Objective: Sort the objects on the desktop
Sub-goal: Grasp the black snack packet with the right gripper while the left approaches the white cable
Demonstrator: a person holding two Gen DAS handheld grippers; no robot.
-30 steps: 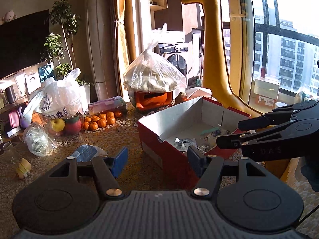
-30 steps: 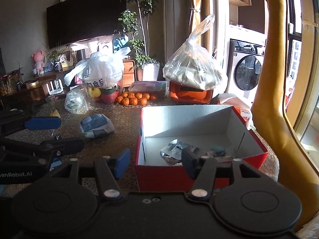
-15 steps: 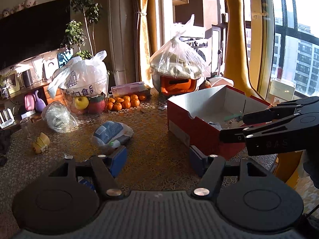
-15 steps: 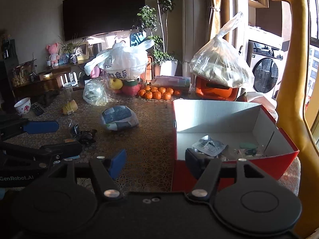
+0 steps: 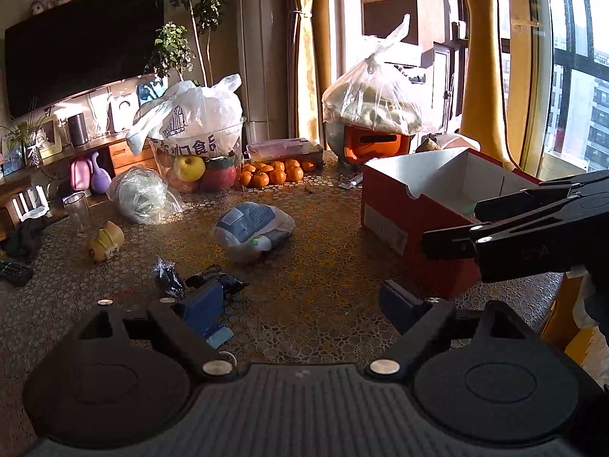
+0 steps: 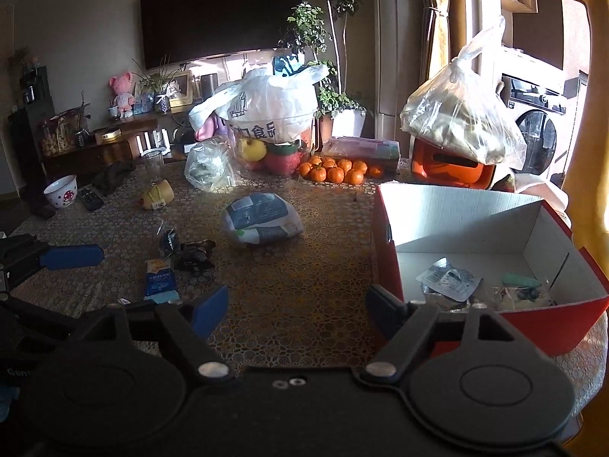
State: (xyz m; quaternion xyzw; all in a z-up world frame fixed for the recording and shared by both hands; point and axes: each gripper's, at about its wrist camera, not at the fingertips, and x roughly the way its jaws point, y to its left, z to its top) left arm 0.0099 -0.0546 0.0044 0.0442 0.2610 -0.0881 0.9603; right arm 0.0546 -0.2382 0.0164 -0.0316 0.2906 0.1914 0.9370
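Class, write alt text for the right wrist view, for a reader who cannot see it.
The right tongs, jaws opening and empty, hang over a patterned table beside an open red box holding wrappers. Small wrappers and a blue-and-white packet lie ahead, with the left tongs' blue pad at the left edge.

Both fisheye cameras sit just behind their fingers, tilted down over the patterned brown surface [image 5: 327, 266]. On the left wrist we face the open red cardboard box [image 5: 411, 213] from its left; on the right wrist we look close into it [image 6: 388, 251]. We share the box and the blue-and-white plastic pouch [image 5: 253, 228] [image 6: 262, 219].
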